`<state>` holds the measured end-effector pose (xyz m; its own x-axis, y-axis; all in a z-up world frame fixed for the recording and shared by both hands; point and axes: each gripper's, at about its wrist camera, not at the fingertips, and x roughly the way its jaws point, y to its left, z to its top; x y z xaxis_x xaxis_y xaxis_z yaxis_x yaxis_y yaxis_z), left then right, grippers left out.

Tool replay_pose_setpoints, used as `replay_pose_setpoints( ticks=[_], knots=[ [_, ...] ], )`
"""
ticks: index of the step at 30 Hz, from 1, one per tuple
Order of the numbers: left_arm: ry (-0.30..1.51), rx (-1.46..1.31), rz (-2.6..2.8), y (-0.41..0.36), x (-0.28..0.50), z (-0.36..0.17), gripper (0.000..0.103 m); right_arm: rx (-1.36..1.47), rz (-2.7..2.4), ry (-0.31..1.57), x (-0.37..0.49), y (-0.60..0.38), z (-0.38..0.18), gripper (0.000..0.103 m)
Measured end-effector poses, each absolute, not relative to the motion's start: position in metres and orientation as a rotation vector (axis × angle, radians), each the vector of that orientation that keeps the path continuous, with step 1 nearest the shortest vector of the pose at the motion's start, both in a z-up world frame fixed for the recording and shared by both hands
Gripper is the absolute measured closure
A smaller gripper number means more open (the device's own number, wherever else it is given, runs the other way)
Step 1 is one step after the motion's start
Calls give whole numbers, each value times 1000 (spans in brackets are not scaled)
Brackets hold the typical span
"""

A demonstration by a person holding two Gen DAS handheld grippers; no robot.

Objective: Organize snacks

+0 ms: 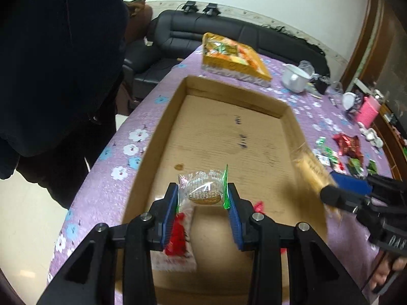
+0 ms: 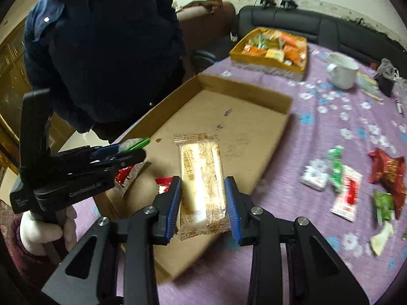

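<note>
My left gripper (image 1: 202, 195) is shut on a small clear-wrapped round cake with green edges (image 1: 203, 189), held over the near end of the shallow cardboard tray (image 1: 234, 132). A red-and-white snack packet (image 1: 178, 241) lies in the tray beneath it. My right gripper (image 2: 203, 198) is shut on a long beige biscuit packet (image 2: 202, 180), held above the tray's (image 2: 244, 127) near right part. The left gripper (image 2: 127, 150) shows at the left of the right wrist view with the green wrapper in its tips. The right gripper (image 1: 356, 193) appears blurred at the right of the left wrist view.
Loose snack packets in red, green and white (image 2: 356, 178) lie on the purple flowered tablecloth (image 2: 330, 117) right of the tray. A yellow box full of snacks (image 2: 272, 50) and a white mug (image 2: 342, 70) stand farther back. A person in a dark jacket (image 2: 101, 45) stands at the left; a black sofa (image 1: 203, 30) is behind.
</note>
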<state>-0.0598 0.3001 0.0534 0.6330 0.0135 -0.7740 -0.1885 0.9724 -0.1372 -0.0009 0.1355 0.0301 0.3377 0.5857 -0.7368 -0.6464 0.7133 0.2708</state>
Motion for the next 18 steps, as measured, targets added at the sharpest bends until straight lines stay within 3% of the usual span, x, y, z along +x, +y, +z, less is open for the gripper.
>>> replay_pose_setpoints(
  ticks=[7, 11, 16, 18],
  knots=[
    [902, -263, 135, 309, -60, 46, 58, -124, 775, 953, 2, 166, 5, 65],
    [888, -277, 136, 309, -66, 49, 45, -125, 778, 949, 0, 169, 2, 64],
    [845, -288, 140, 304, -82, 63, 44, -110, 767, 901, -6, 153, 15, 63],
    [819, -288, 139, 298, -92, 70, 43, -87, 760, 887, -10, 142, 20, 58]
  ],
)
